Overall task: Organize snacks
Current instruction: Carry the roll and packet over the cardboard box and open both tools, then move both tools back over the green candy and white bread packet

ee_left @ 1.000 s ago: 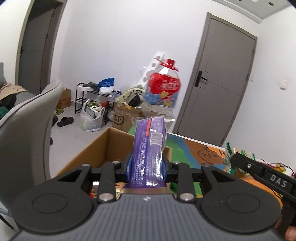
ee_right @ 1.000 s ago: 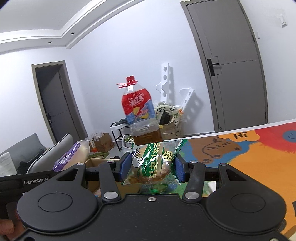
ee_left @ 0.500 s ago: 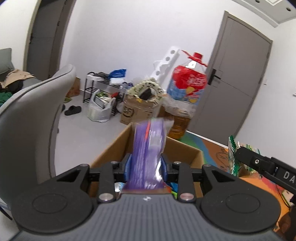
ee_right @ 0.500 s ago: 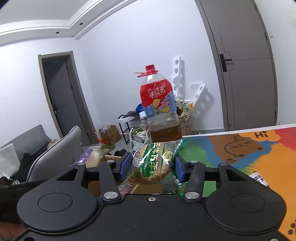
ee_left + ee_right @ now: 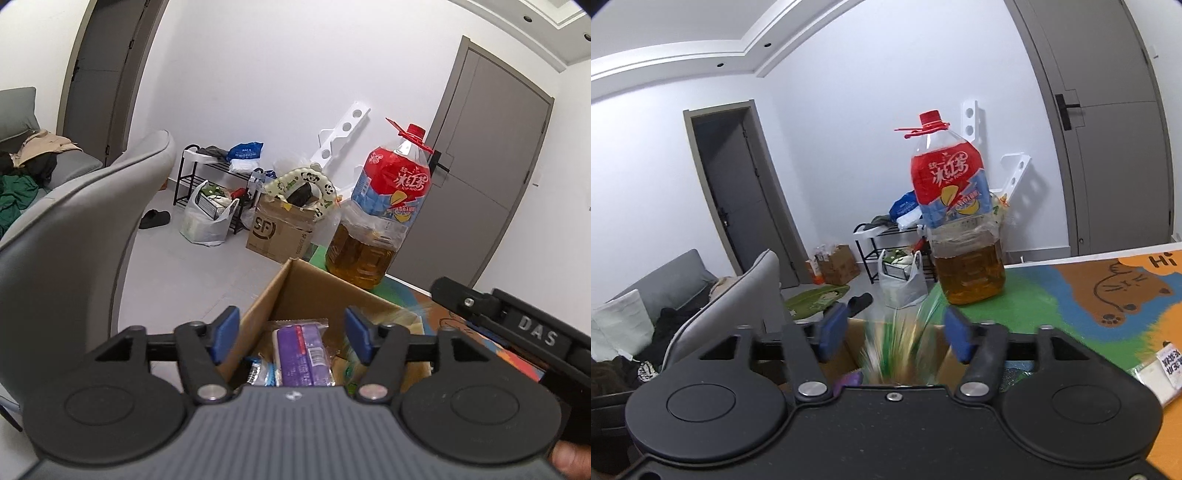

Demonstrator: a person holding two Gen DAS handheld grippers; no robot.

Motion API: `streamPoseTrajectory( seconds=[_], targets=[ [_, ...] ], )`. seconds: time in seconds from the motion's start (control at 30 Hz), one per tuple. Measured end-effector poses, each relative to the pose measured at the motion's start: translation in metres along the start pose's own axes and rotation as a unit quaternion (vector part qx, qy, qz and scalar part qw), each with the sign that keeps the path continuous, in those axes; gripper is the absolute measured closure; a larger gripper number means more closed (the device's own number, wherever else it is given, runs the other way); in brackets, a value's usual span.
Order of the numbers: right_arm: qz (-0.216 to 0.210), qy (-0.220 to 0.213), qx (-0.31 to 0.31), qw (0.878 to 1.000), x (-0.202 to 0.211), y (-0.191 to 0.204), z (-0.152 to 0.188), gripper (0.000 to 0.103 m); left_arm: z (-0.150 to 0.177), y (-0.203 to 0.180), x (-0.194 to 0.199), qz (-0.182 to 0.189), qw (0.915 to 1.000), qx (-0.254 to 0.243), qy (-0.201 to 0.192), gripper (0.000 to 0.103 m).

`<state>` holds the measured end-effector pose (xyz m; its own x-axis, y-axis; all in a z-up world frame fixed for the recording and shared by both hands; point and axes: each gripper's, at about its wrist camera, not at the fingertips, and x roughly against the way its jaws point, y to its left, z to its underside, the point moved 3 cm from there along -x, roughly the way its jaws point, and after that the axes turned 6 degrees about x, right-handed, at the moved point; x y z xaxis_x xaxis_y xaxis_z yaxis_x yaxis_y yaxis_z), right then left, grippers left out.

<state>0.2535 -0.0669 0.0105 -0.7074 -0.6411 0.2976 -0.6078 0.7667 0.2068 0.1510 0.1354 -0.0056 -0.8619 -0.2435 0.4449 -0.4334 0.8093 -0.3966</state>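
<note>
As both grippers release over the cardboard box (image 5: pixel 295 291), their jaws have just been opening. The purple packet (image 5: pixel 303 354) lies below the left gripper (image 5: pixel 291 338); the green packet (image 5: pixel 897 350) falls between the right gripper's (image 5: pixel 895 338) spread jaws. Next, each likely fetches another snack.

Big bottle of iced tea (image 5: pixel 384 214) with a red cap stands upright on the colourful cartoon mat (image 5: pixel 1071 295), about a third full. Behind it on the floor there's an SF cardboard box (image 5: pixel 280 232) with a panda-print ring on top, a white plastic bag (image 5: pixel 207 221), a black shoe rack (image 5: pixel 199 177) and slippers (image 5: pixel 155 218). Grey chair (image 5: pixel 74 229) on the left, grey door (image 5: pixel 487 177) on the right.
</note>
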Motion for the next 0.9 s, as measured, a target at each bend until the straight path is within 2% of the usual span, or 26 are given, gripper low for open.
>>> streamPoseTrajectory(
  seconds=[0.03,0.1,0.43,0.77,0.9],
  targets=[
    [0.006,-0.002,-0.003,1.0,0.004,-0.003,0.002,0.027,0.0,0.0,0.001,0.0,1.0,0.001,-0.002,0.035],
    [0.017,0.003,-0.007,1.0,0.007,-0.009,0.004,0.024,0.002,-0.002,0.003,-0.004,1.0,-0.001,-0.009,0.023],
    [0.057,0.015,-0.02,0.998,0.04,-0.043,0.017,0.002,0.014,-0.021,0.008,-0.009,0.9997,-0.02,-0.007,0.011],
    [0.058,0.012,-0.029,0.998,0.075,-0.069,0.018,0.0,0.033,-0.053,0.018,0.002,0.9989,-0.047,0.007,0.008],
    [0.061,0.007,-0.027,0.998,0.087,-0.079,0.018,0.0,0.039,-0.066,0.025,0.011,0.9985,-0.054,-0.002,0.008]
  ],
)
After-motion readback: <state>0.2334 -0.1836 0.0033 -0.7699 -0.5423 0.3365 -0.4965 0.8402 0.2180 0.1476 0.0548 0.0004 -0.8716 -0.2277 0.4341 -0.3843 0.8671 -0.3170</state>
